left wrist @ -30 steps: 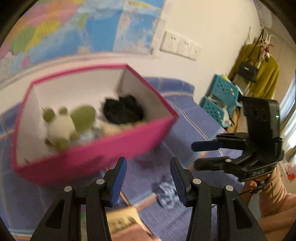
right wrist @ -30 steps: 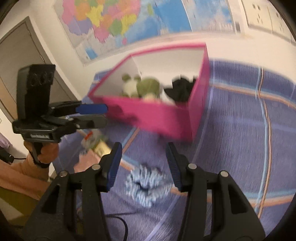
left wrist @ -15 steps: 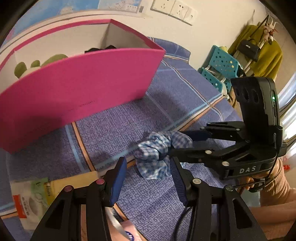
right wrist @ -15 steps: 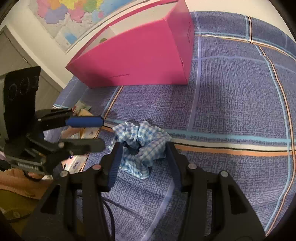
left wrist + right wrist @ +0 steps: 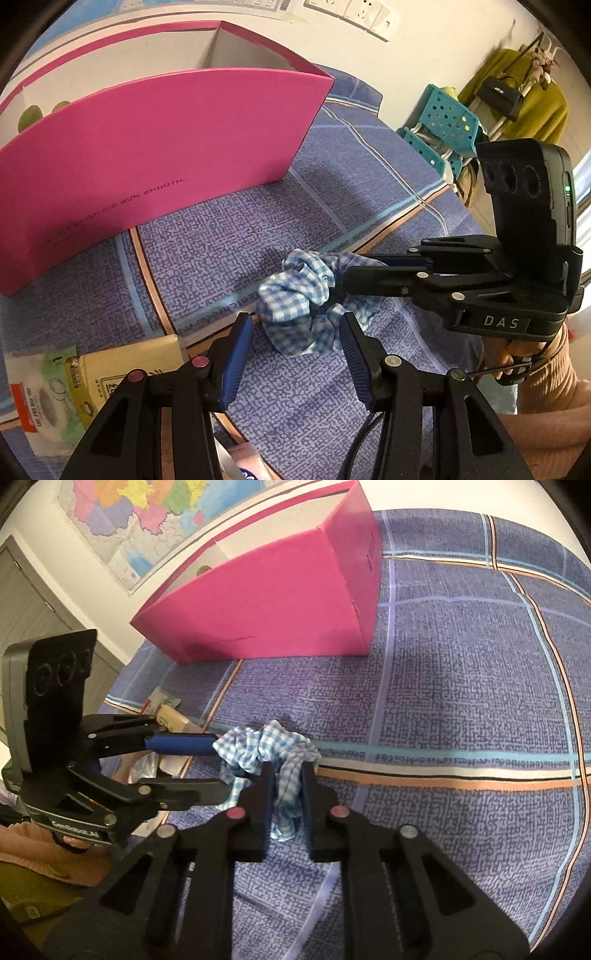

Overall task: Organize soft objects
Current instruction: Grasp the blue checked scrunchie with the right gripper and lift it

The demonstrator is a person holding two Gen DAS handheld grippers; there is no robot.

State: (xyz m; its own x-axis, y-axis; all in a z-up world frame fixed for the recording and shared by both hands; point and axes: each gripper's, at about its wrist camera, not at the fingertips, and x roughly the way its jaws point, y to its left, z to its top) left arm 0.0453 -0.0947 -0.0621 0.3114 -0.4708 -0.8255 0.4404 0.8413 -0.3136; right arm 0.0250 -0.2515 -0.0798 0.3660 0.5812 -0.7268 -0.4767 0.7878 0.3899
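Two grippers are angled down over the purple checked surface [image 5: 461, 672]. The right gripper [image 5: 288, 771] has just been closing and is clamped on the blue gingham scrunchie [image 5: 306, 295]. The left gripper [image 5: 295, 332] fingers are held apart beside it. Open cloth is seen rightward, the pink box [image 5: 273, 602] behind.
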